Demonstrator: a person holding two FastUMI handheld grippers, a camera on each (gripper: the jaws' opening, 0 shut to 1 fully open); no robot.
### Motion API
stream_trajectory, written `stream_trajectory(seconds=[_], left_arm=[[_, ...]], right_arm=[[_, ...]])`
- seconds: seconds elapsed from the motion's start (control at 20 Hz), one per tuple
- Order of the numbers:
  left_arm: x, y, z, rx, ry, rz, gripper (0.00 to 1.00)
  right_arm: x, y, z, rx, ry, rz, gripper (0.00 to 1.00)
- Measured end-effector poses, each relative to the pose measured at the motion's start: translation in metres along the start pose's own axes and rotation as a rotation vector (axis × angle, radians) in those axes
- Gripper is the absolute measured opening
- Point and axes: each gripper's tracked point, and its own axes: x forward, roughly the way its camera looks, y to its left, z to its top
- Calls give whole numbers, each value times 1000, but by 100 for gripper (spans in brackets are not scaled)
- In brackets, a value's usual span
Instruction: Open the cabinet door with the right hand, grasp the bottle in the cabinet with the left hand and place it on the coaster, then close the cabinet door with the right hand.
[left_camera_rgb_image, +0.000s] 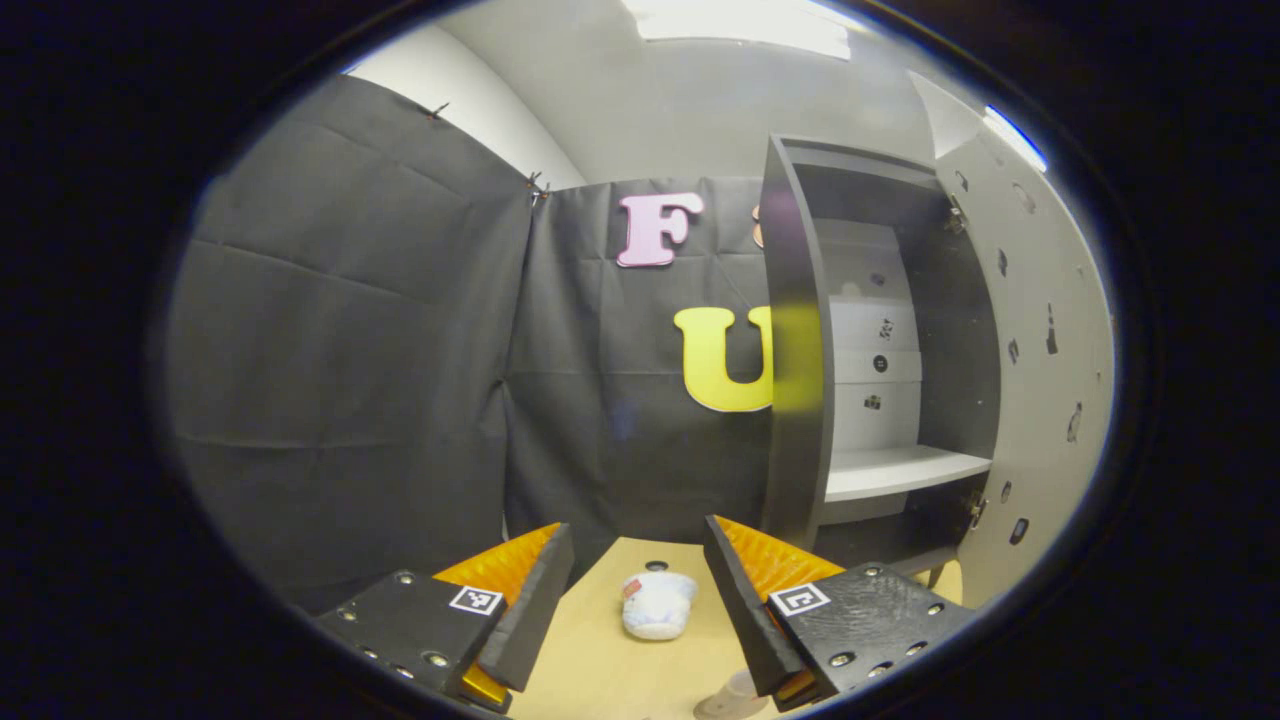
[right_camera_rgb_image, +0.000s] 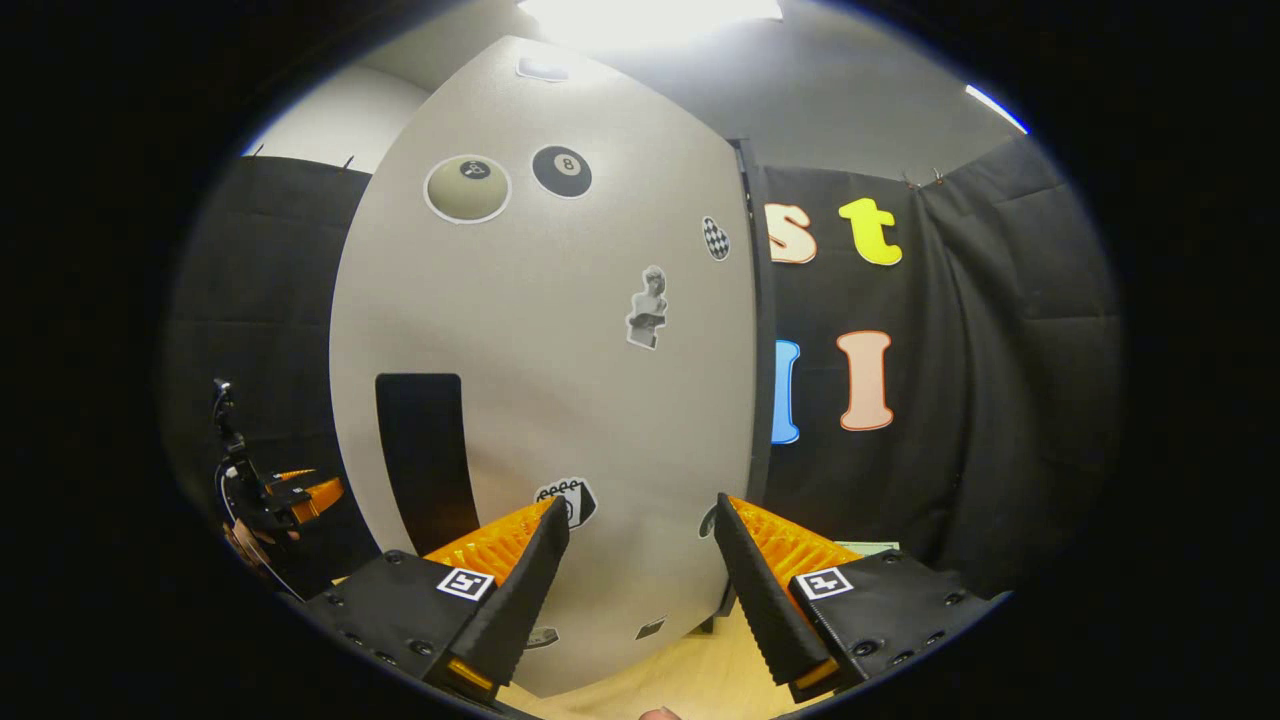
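Cabinet door stands open, both tongs are apart and empty.

In the left gripper view the left tongs (left_camera_rgb_image: 640, 590) hang over the wooden desk (left_camera_rgb_image: 600, 670) with the fingers apart, holding nothing. Between them on the desk is the bottle (left_camera_rgb_image: 658, 604), white, with its cap toward the camera; I cannot tell whether a coaster is under it. The cabinet (left_camera_rgb_image: 800, 400) stands at the right, its door (left_camera_rgb_image: 1040, 360) swung open and a white shelf (left_camera_rgb_image: 900, 470) inside. In the right gripper view the right tongs (right_camera_rgb_image: 640, 580) are also apart, close before the door with stickers (right_camera_rgb_image: 560, 380), not touching it.
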Motion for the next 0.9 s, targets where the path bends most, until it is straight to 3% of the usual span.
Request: stream_trajectory(seconds=[0.4, 0.85, 0.9], left_arm=[[-18, 39, 6, 23, -2, 55, 81], [-42, 82, 0, 54, 24, 146, 79], [-44, 85, -2, 55, 27, 153, 80]], right_arm=[[39, 52, -10, -3, 14, 60, 94], [98, 70, -28, -32, 33, 11, 91], [103, 72, -28, -34, 36, 1, 94]])
